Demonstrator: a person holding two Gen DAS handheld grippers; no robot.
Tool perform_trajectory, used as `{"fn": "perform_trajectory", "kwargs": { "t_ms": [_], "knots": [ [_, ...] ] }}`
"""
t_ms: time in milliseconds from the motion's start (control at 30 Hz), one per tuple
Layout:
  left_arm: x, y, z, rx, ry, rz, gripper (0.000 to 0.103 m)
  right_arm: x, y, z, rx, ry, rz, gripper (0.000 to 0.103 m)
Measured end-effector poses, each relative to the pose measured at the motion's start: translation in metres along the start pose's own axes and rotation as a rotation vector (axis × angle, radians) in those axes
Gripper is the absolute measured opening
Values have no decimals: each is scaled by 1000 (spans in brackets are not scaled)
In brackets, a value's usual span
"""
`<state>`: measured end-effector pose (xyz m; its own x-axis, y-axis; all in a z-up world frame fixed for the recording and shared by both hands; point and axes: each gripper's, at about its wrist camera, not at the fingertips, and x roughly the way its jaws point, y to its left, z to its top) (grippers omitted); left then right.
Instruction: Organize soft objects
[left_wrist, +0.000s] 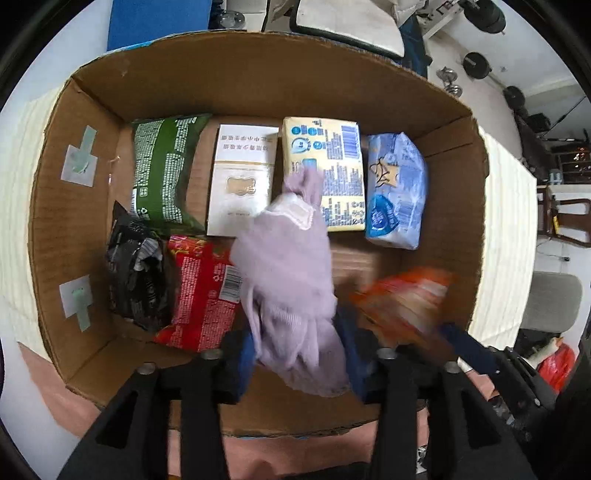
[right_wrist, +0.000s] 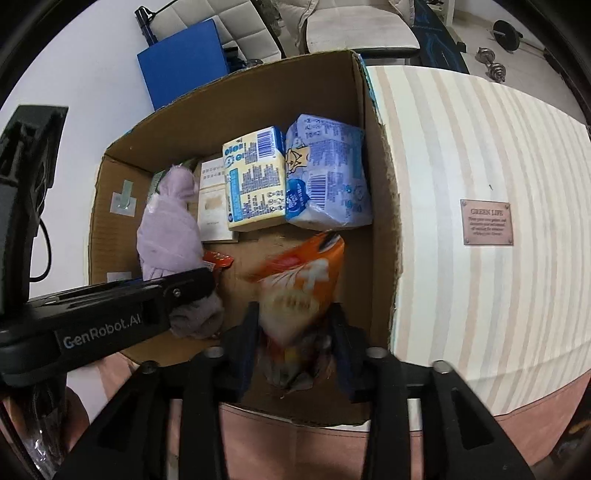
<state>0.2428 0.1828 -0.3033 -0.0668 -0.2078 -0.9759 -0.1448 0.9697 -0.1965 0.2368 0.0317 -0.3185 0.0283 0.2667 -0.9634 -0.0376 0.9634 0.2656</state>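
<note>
A cardboard box holds soft packs: a green bag, a white pack, a yellow tissue pack, a blue tissue pack, a black bag and a red bag. My left gripper is shut on a lilac cloth and holds it over the box. My right gripper is shut on an orange snack bag above the box's near right part. The orange bag also shows blurred in the left wrist view.
The box stands on a striped cloth-covered table with a small brown label. Bare box floor lies in front of the tissue packs. Chairs, a blue board and dumbbells stand beyond.
</note>
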Motion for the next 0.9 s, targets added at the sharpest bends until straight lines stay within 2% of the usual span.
{"fn": "perform_trajectory", "kwargs": {
  "t_ms": [33, 67, 133, 233, 333, 467, 533, 600, 667, 900],
  "knots": [
    [-2, 0, 0, 0, -6, 4, 60, -3, 0, 0, 2, 0, 2, 70],
    [-5, 0, -1, 6, -16, 10, 72, -5, 1, 0, -2, -8, -2, 76],
    [-14, -1, -2, 21, -51, 43, 84, -13, 4, 0, -20, -25, -29, 76],
    [-23, 0, -6, 37, -78, 73, 93, -20, 6, 2, -33, -31, -67, 76],
    [-31, 3, -11, 34, -104, 92, 94, -27, 7, 2, -35, -35, -100, 76],
    [-36, 9, -19, 34, -141, 131, 102, -32, 8, -3, -37, -33, -122, 76],
    [-39, 11, -23, 31, -153, 140, 102, -37, 9, -6, -44, -37, -135, 78],
    [-41, 14, -27, 33, -161, 142, 102, -41, 11, -8, -50, -51, -163, 86],
    [-45, 17, -30, 31, -177, 154, 102, -44, 14, -10, -57, -68, -190, 101],
    [-60, 26, -42, 16, -221, 182, 103, -50, 14, -15, -47, -89, -239, 103]
  ]
}}
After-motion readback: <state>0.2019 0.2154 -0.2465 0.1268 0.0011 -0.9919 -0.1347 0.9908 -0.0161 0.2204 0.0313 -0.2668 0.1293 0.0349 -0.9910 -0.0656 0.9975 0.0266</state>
